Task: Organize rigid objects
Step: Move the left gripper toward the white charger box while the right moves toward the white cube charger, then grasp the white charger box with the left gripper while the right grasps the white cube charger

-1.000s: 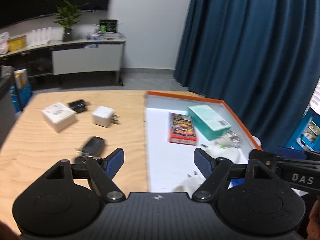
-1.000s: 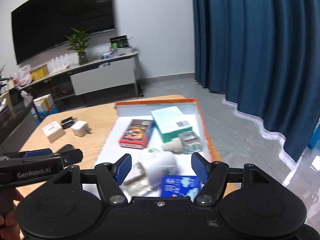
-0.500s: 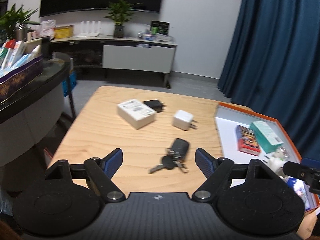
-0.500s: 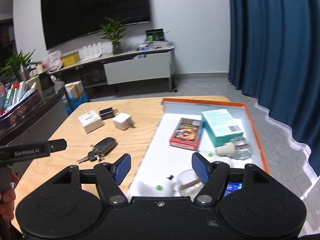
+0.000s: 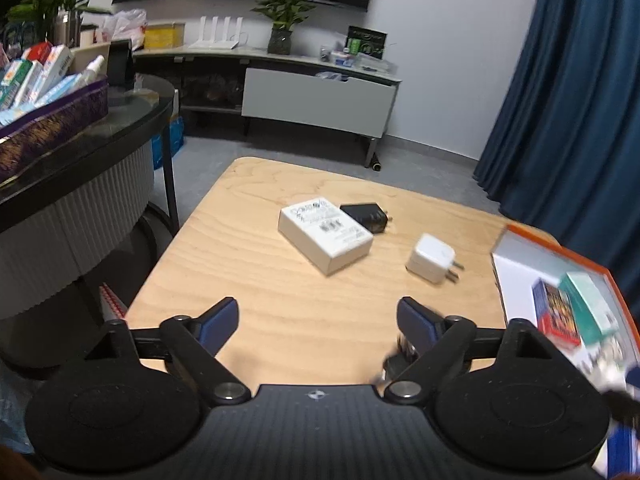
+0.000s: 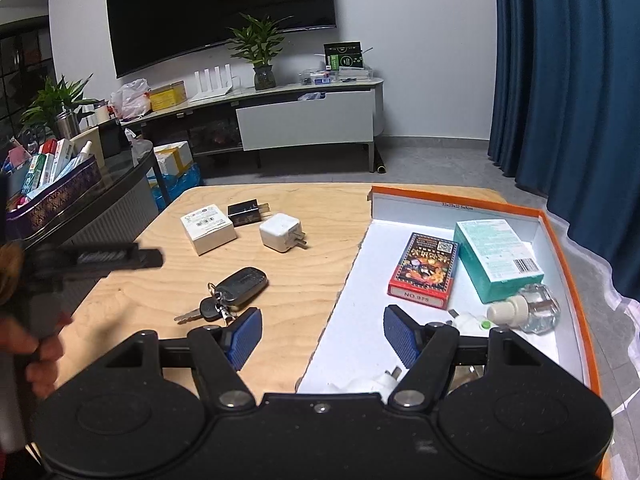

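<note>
- The right gripper (image 6: 322, 336) hangs above the near-left edge of the orange-rimmed tray (image 6: 568, 256); its blue pads are wide apart with nothing between them.
- The left gripper (image 5: 316, 322) is opening, and only bare table (image 5: 248, 200) lies between its pads.
- The car key bundle (image 6: 230, 292) lies left of the tray. Its long axis is diagonal: the metal blade points to the near left, the black fob to the tray's far side.
- Risk: the loose keys may swing or slip if only the fob is pinched.
- Farther, the white charger (image 6: 281, 233) points its prongs toward the tray; the pads could slip off its smooth sides.
</note>
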Available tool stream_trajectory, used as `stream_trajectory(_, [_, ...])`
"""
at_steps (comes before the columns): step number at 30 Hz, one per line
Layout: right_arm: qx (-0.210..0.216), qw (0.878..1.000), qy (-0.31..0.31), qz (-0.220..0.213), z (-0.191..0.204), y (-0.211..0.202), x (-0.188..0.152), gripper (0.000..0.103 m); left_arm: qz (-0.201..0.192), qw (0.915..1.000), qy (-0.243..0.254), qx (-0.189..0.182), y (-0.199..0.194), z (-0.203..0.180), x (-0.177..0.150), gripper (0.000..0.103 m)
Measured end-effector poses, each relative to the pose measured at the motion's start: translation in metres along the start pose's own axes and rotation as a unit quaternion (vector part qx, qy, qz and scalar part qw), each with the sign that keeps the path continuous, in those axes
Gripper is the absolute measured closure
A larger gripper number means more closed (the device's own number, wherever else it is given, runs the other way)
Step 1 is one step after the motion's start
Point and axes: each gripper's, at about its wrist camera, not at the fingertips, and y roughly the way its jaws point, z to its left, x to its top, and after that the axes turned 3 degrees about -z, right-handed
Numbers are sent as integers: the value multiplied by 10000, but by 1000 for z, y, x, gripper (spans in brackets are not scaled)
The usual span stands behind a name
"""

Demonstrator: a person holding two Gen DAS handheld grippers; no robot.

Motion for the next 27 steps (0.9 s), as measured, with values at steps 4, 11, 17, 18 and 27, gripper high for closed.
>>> stream_trajectory(4, [33, 10000, 60, 4, -5, 7, 5, 22, 29, 9994, -314, 142, 28, -7, 19, 3])
stream_trajectory(11, [69, 9999, 78, 30, -13, 21, 13, 22, 473, 9959, -466, 616, 87, -19, 43, 0])
stream_trajectory(17, [100, 9998, 135, 133, -22, 42, 27, 22, 814, 9932, -259, 788, 119, -17, 44, 0])
stream_trajectory(18, [155, 9996, 133, 176, -22, 47, 31, 22, 758, 9936, -154, 828, 119, -15, 42, 1])
stream_trajectory(27, [1173, 9881, -646, 760, 0, 127, 67, 19, 456, 9956, 768, 269, 84, 12, 25, 44])
